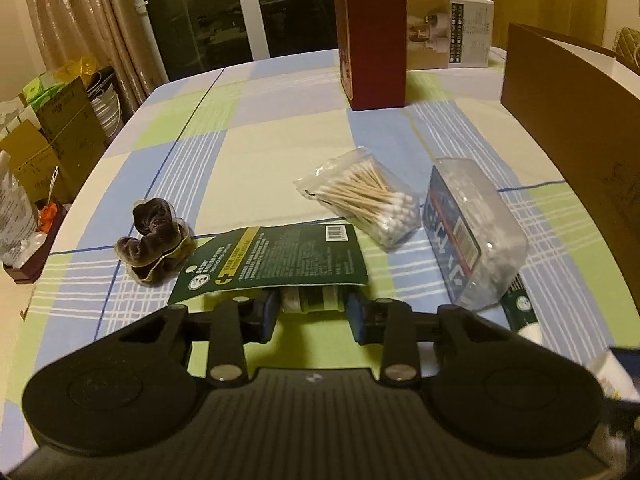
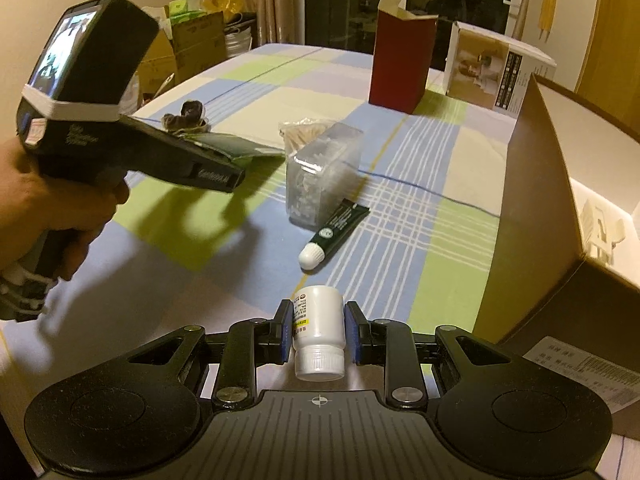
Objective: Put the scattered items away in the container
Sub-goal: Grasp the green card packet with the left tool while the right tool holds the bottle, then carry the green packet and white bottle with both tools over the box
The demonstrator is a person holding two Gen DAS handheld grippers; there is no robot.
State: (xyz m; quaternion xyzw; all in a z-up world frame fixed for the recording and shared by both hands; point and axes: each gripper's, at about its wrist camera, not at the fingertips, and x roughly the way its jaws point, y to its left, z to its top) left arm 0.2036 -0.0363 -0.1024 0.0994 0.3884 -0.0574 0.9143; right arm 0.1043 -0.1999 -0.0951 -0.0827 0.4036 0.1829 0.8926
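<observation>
My left gripper (image 1: 313, 311) is open around the near end of a green carded package (image 1: 276, 262) lying on the checked tablecloth. My right gripper (image 2: 318, 330) is open around a white pill bottle (image 2: 319, 334) lying with its cap toward me; a gap shows beside each pad. A brown scrunchie (image 1: 150, 244), a bag of cotton swabs (image 1: 366, 196), a clear plastic box (image 1: 474, 232) and a green tube (image 2: 334, 232) lie on the table. The open brown container box (image 2: 560, 184) stands at the right.
A tall red carton (image 1: 374, 48) and a printed white box (image 1: 448, 34) stand at the far side. Cardboard boxes and bags (image 1: 48, 140) sit off the table's left edge. The left hand-held gripper body (image 2: 120, 132) crosses the right wrist view.
</observation>
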